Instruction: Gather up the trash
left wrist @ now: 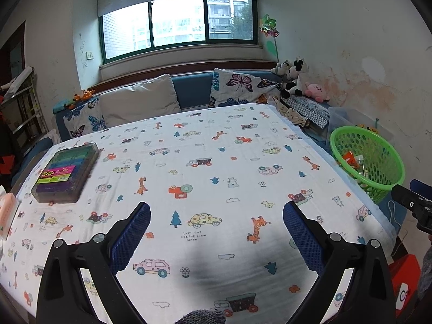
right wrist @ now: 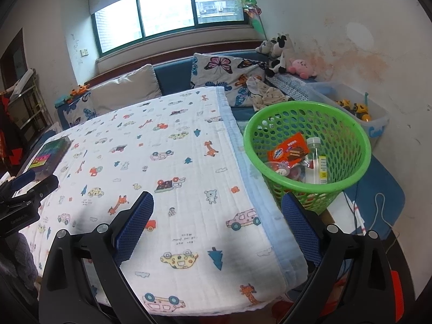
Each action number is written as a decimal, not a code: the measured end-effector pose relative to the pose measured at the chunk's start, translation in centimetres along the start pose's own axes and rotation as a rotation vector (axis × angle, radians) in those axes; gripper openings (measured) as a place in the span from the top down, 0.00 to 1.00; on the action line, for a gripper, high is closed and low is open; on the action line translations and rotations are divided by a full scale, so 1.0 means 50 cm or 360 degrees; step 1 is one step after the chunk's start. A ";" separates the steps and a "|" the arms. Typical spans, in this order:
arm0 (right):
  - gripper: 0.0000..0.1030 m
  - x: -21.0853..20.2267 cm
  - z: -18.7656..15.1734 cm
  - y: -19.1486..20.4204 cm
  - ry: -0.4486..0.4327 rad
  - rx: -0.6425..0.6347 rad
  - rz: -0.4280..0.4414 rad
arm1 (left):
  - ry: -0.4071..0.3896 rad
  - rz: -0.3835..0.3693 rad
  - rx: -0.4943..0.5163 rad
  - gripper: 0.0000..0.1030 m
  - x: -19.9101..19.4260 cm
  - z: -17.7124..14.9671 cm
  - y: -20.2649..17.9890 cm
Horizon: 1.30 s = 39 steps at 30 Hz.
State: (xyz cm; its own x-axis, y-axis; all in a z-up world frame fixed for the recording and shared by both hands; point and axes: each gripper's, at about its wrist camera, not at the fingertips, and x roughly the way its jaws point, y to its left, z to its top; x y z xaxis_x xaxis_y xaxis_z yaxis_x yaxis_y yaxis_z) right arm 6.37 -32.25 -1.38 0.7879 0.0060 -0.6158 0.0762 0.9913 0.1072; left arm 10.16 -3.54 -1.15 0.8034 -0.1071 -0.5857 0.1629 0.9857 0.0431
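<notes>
A green mesh basket [right wrist: 307, 120] stands off the table's right edge and shows in the left wrist view too, as the basket [left wrist: 372, 159]. Inside lie an orange snack wrapper [right wrist: 289, 149], a clear plastic bottle [right wrist: 316, 159] and other small wrappers. My left gripper [left wrist: 217, 232] hovers open over the patterned tablecloth [left wrist: 205, 167] with nothing between its fingers. My right gripper [right wrist: 217, 224] hangs open above the table's right front corner, left of the basket, empty too. Each gripper's body shows at the edge of the other's view.
A clear case of coloured markers [left wrist: 66, 171] lies at the table's left. A pink pack [left wrist: 6, 213] sits at the far left edge. Behind the table runs a blue sofa with cushions [left wrist: 140, 98] and plush toys [left wrist: 293, 77]. A clear toy bin [right wrist: 353, 108] stands behind the basket.
</notes>
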 end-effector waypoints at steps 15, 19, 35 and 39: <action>0.08 0.006 -0.003 0.010 0.0019 -0.0018 0.0009 | 0.0018 0.0016 -0.0018 0.08 0.001 -0.009 0.006; 0.08 0.007 -0.004 0.011 0.0021 -0.0018 0.0009 | 0.0017 0.0016 -0.0025 0.08 0.002 -0.009 0.008; 0.08 0.013 -0.006 0.012 0.0035 -0.0021 0.0008 | 0.0029 0.0012 -0.0026 0.07 0.006 -0.013 0.010; 0.08 0.013 -0.006 0.012 0.0035 -0.0020 0.0010 | 0.0039 0.0013 -0.0029 0.08 0.012 -0.015 0.008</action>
State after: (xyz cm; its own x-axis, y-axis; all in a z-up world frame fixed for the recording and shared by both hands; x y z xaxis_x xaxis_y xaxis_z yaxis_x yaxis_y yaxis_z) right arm 6.75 -31.61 -1.96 0.7748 0.0151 -0.6320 0.0635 0.9928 0.1016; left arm 10.27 -3.13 -2.11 0.7905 -0.0961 -0.6049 0.1459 0.9887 0.0336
